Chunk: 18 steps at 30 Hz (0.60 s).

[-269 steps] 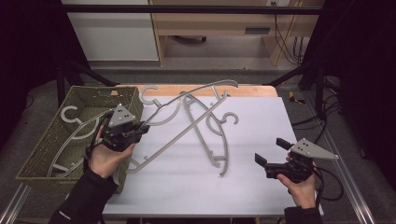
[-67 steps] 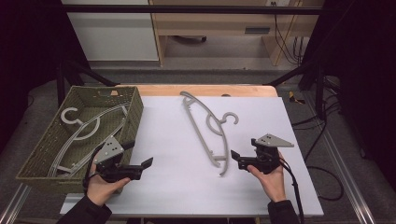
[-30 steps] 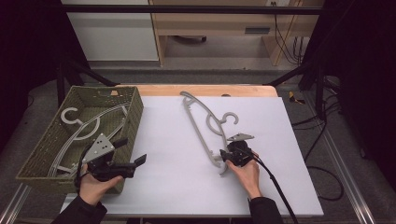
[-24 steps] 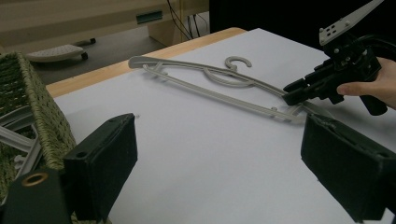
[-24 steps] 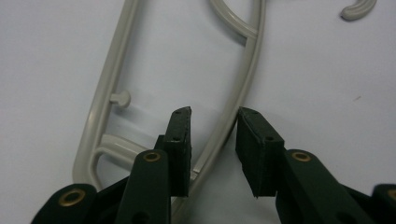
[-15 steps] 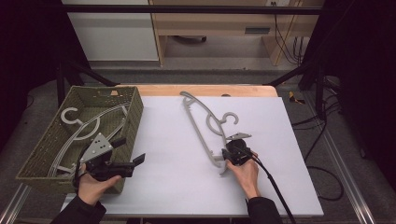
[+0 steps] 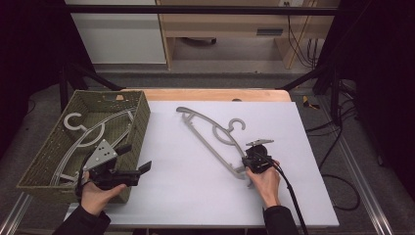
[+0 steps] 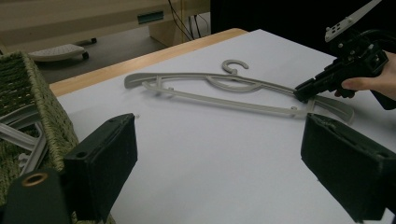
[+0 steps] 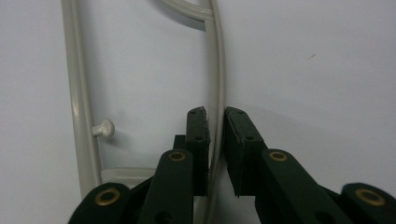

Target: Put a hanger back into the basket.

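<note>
Scene: a white bench (image 7: 195, 196) seen from above, with a woven olive basket (image 7: 139, 120) at its left edge as the landmark for everything below.
Hanger on the bench: one grey plastic clothes hanger (image 7: 210, 137) lies flat to the right of the basket, well apart from it, hook pointing away from the basket.
Hangers in the basket: more grey hangers (image 7: 85, 132) already lie inside it.
Right claw: the right claw (image 7: 253, 165) sits at the hanger's end farthest from the basket; its jaws have just been closing and now pinch the hanger's thin upper arm (image 9: 215, 93) between the pads, as the right gripper view shows.
Left claw: the left claw (image 7: 142, 170) hovers just beside the basket's near right corner, jaws spread wide with nothing between them.
Step in hand: judging by the filled basket, the last hanger is being gripped for transfer; it has not yet left the bench.
Next move: likely a lift of the gripped end, then a carry leftward over the basket's rim. The long hanger may swing from a one-end grip, so the left claw could steady the other end.
</note>
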### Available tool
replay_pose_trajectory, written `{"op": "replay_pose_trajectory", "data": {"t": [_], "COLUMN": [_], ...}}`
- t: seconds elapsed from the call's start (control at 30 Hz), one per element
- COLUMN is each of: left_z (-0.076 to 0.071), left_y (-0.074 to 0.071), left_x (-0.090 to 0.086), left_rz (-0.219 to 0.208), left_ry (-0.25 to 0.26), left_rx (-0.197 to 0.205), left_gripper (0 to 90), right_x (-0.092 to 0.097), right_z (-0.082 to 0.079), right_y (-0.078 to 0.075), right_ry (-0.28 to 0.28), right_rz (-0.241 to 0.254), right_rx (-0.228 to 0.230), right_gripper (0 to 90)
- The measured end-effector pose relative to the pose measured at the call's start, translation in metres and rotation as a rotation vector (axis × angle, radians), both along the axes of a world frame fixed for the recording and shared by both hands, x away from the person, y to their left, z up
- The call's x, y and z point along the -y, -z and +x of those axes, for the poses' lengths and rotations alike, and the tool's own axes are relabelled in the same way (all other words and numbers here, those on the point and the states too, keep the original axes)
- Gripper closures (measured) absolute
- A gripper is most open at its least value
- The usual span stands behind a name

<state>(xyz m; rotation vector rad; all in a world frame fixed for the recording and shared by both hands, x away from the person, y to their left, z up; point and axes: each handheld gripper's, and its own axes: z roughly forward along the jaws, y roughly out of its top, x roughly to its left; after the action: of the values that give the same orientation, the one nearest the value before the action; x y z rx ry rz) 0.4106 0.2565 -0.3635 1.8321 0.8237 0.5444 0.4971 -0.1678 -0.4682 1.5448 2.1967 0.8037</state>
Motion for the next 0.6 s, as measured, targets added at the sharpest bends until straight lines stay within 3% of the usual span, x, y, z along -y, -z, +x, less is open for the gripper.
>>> {"op": "replay_pose_trajectory", "data": {"t": [0.13,0.2,0.33,0.5,0.6], "left_z": [0.0,0.0,-0.001,-0.001,-0.001], "left_y": [0.0,0.0,-0.001,0.0,0.0], "left_x": [0.0,0.0,0.0,0.001,0.001], "left_rz": [0.0,0.0,-0.002,0.003,0.005], "left_ry": [0.001,0.002,0.004,0.006,0.009], "left_rx": [0.0,-0.001,-0.001,-0.002,-0.004], "left_gripper": [10.7,10.7,10.7,10.7,10.7], "right_x": [0.006,0.009,0.012,0.013,0.012], "right_z": [-0.001,-0.005,-0.011,-0.014,-0.013], "right_y": [0.0,-0.001,-0.002,-0.003,-0.004], "right_ry": [-0.027,-0.095,-0.141,-0.152,-0.161], "right_rz": [0.003,0.01,0.015,0.002,0.017], "right_rx": [-0.007,-0.015,-0.029,-0.039,-0.061], "right_gripper": [82.4,82.4,82.4,81.8,74.8]}}
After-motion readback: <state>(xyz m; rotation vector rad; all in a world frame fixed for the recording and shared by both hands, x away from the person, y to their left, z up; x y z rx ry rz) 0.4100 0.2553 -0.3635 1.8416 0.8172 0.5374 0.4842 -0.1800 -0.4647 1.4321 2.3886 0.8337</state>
